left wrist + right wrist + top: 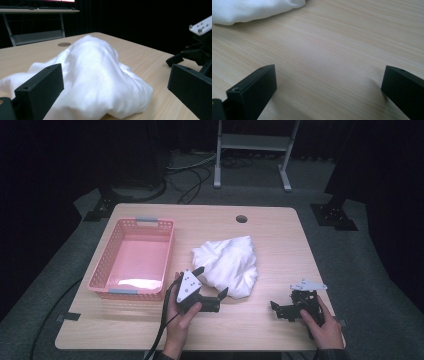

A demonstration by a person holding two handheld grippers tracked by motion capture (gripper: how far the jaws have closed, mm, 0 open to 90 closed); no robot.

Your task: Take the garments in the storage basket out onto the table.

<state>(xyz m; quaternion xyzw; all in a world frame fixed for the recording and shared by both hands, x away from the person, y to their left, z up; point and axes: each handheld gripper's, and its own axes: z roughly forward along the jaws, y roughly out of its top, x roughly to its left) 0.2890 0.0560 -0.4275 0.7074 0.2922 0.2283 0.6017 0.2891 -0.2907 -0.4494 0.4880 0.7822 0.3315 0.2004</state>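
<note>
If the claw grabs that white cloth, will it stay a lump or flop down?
The cloth is crumpled in soft folds, so it would probably go floppy and hang from wherever it is pinched. It looks thin and likely light. A push would likely bunch it up on the table, not roll it.

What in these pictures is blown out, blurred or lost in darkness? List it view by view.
High view: the white cloth is overexposed, its folds faint; glare whitens the pink basket floor; the room beyond the table sinks into black. Left gripper view: the cloth glows, soft-edged, and the near jaws blur. Right gripper view: the wood grain is sharp mid-frame, the jaws soft, with faint shadows beside them.
</note>
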